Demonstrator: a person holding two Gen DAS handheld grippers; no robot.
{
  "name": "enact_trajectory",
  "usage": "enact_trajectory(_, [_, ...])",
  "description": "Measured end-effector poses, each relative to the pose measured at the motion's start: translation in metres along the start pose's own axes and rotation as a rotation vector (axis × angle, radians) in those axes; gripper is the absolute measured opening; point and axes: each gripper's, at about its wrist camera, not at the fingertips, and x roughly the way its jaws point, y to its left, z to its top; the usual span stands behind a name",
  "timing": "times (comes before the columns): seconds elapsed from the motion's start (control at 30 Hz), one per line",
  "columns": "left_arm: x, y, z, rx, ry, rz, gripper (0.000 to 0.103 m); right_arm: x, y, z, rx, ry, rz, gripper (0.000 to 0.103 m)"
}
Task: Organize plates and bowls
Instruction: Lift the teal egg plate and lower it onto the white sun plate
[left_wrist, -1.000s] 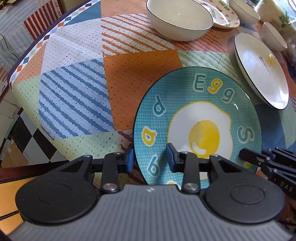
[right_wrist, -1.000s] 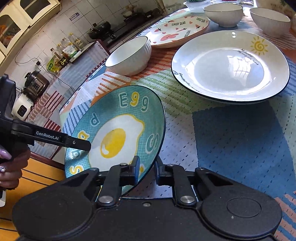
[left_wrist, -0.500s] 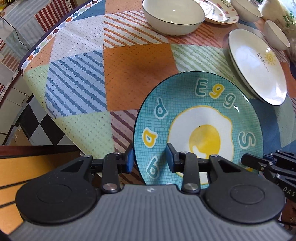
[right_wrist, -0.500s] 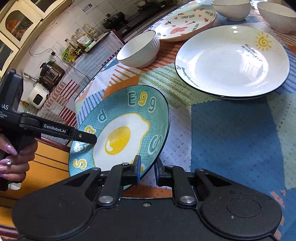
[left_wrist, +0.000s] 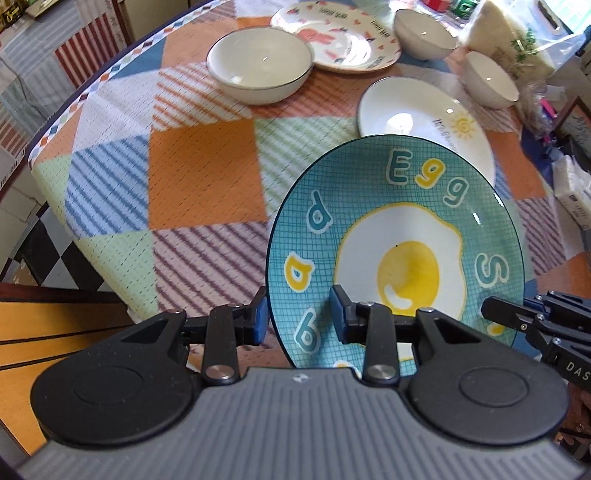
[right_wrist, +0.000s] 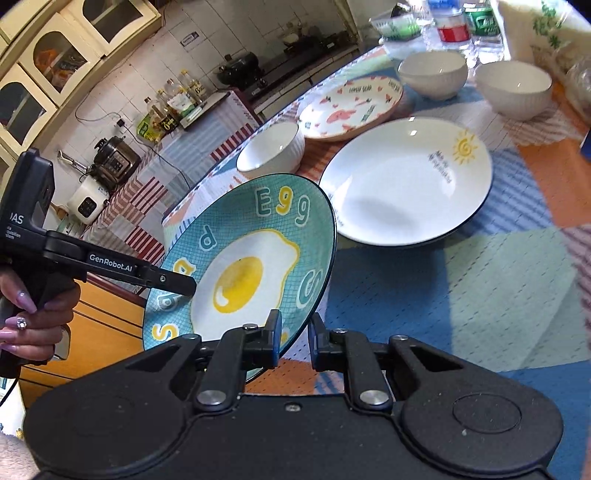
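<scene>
A teal plate with a fried-egg picture (left_wrist: 399, 236) (right_wrist: 251, 258) is held tilted above the table's near corner. My left gripper (left_wrist: 298, 315) is shut on its near-left rim, one finger on each face. My right gripper (right_wrist: 293, 338) is shut on its near-right rim. The right gripper's fingers show at the right edge of the left wrist view (left_wrist: 517, 321). The left gripper reaches in from the left in the right wrist view (right_wrist: 173, 282). A white plate with a sun drawing (left_wrist: 417, 118) (right_wrist: 406, 181) lies just beyond the teal plate.
A white bowl (left_wrist: 260, 70) (right_wrist: 271, 153) and a pink-patterned plate (left_wrist: 336, 37) (right_wrist: 351, 107) sit farther back. Two more white bowls (right_wrist: 432, 72) (right_wrist: 513, 88) stand at the far side, with bottles and bags behind. The patchwork tablecloth (left_wrist: 199, 173) ends at the left edge.
Both grippers have lifted the teal plate higher and carried it toward the white sun plate. Its far rim now overlaps that plate in the left wrist view.
</scene>
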Motion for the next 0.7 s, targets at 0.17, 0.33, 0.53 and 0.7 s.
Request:
enact_trajectory(0.17, [-0.015,-0.030,0.015,0.030,-0.054,0.004,0.032,-0.022,-0.013,0.015,-0.001,-0.027,-0.008,0.019])
enact_trajectory(0.33, [-0.014,-0.052,0.036,0.053,-0.090,0.000,0.032,-0.033,-0.030,0.030,-0.002,-0.039,-0.018,0.019])
enact_trajectory(0.53, [0.010,-0.058,0.066,0.051,-0.073,-0.024,0.032,-0.029,-0.046,0.056,-0.025,-0.042,-0.058,0.019])
enact_trajectory(0.7, [0.039,-0.055,0.089,0.041,-0.035,-0.049,0.032,-0.010,-0.062,0.074,0.008,-0.021,-0.080,0.019])
